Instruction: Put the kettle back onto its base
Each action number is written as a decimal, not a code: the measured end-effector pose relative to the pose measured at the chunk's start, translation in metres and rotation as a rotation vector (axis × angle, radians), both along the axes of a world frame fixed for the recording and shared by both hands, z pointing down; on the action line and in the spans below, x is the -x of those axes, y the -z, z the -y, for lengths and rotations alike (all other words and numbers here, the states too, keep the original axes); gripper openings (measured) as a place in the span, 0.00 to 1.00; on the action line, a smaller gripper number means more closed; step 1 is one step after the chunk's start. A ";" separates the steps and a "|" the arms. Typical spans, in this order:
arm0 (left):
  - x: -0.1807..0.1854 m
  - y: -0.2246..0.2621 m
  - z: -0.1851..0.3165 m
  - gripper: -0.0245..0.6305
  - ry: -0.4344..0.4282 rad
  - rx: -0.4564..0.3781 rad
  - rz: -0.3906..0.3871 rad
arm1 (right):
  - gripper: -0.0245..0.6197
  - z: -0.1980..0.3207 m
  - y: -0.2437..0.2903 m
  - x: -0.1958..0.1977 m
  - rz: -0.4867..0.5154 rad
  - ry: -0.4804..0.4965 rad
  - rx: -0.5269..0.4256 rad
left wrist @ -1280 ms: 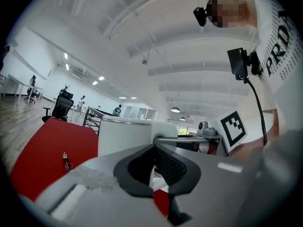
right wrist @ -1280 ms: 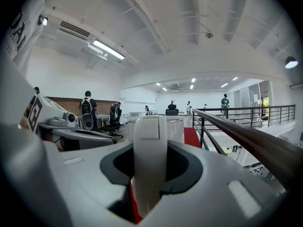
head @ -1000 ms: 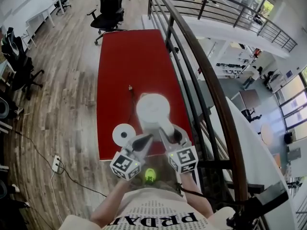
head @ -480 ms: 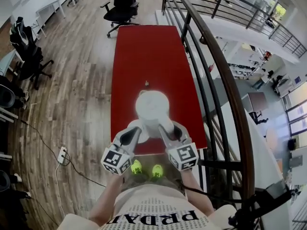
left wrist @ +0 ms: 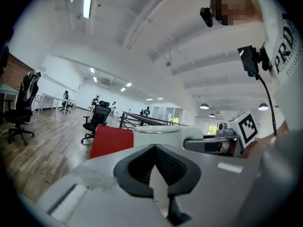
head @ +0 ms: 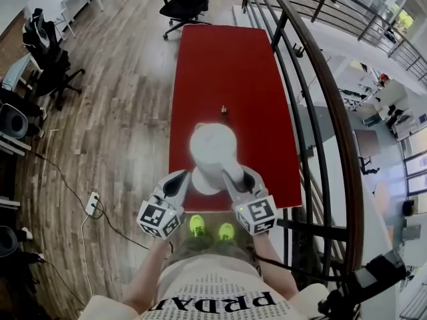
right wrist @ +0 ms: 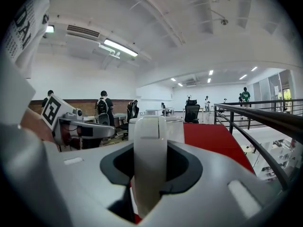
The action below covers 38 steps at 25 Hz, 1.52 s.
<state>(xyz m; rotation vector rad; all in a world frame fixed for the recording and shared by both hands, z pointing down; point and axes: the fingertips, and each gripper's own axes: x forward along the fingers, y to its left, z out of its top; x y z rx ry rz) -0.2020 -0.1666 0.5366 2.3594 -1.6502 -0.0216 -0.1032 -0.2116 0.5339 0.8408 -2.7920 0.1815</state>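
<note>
**Kettle over its base, not yet clearly seated**

Head view: the white kettle hangs over the near end of the red table, with its handle toward the right gripper. A second ago the round base lay in the open to the kettle's left. Now the kettle has come across and covers most of it, leaving what seems to be only a pale rim (the left gripper crowds that spot).

Left gripper view: its jaws are together with nothing between them, and the kettle body stands just ahead.

Right gripper view: the jaws are clamped part-way closed on the upright white handle.

The sideways carry looks done. What remains is to lower the kettle squarely onto the base and let go.
</note>
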 end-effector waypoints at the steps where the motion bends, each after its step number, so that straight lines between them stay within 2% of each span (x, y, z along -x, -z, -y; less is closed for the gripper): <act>1: 0.002 -0.002 -0.001 0.02 -0.001 0.005 -0.003 | 0.23 0.000 -0.002 0.004 0.000 0.001 0.002; 15: 0.022 -0.010 -0.001 0.02 -0.035 0.014 -0.022 | 0.23 -0.007 -0.029 0.028 0.033 0.004 0.019; 21: 0.021 -0.012 -0.002 0.02 -0.052 0.023 -0.030 | 0.23 -0.016 -0.031 0.024 0.051 -0.002 -0.005; 29: 0.008 -0.014 -0.007 0.02 -0.075 0.027 -0.051 | 0.23 -0.031 -0.035 0.013 0.035 0.044 -0.058; 38: 0.001 -0.013 -0.012 0.02 -0.066 0.028 -0.064 | 0.23 -0.044 -0.045 -0.007 0.000 0.075 -0.057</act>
